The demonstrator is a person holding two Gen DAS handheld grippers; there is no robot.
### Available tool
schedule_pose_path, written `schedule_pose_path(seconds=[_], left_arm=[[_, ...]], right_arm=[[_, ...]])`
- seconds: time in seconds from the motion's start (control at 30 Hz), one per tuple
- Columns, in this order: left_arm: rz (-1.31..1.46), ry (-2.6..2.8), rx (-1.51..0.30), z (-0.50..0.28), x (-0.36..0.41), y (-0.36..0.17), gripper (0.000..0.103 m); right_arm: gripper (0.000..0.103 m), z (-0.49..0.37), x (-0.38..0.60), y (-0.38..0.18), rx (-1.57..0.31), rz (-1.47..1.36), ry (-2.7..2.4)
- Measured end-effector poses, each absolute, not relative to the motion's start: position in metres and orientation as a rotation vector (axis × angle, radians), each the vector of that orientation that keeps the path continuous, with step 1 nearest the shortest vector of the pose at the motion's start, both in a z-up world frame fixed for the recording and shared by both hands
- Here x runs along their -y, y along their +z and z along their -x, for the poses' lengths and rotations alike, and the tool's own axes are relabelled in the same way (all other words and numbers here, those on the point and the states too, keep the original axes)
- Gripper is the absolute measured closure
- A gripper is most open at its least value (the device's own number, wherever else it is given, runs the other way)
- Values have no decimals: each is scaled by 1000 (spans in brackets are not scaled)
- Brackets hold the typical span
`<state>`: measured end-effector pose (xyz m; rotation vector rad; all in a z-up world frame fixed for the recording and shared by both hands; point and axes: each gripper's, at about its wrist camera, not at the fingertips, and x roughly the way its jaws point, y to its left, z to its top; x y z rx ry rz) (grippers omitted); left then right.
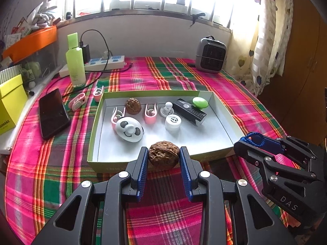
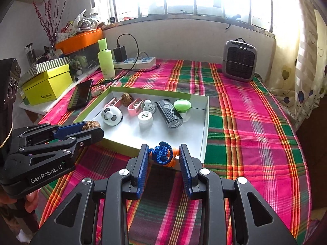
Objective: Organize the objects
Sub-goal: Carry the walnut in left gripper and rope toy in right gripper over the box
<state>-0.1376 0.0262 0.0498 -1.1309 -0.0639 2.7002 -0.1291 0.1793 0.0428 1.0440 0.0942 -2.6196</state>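
Brown and bumpy, a walnut (image 1: 164, 154) is pinched by the left gripper (image 1: 164, 156) at the tray's (image 1: 222, 120) near edge, while a blue cord (image 2: 162, 154) is pinched by the right gripper (image 2: 163, 156).

Walnut (image 1: 163, 155): showing a rough, deeply wrinkled, matt brown shell.
Left gripper (image 1: 163, 159): showing matt black plastic arms, ribbed blue pads, shiny metal rivets.
Blue cord (image 2: 161, 155): looking braided and matt, lying against smooth orange plastic.
Tablecloth (image 1: 163, 73): looking like woven plaid cloth, matt.
Tray (image 1: 216, 100): looking like cardboard, smooth white inside, green outside.
Phone (image 1: 53, 113): showing a glossy black screen.
Panda toy (image 1: 129, 129): catching light on smooth, glossy white plastic.
Bottle (image 1: 75, 61): looking like smooth, translucent green plastic.
Heater (image 1: 211, 54): showing grey plastic with a dark grille.
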Motion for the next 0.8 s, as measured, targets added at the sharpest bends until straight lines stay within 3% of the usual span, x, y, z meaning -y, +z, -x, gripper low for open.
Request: schedule_pose_path(seconds=[0.8], left_arm=[[1204,2672,63,188,-31,34,74]], right_arm=[[72,184,-172,24,-92,-1121,-2598]])
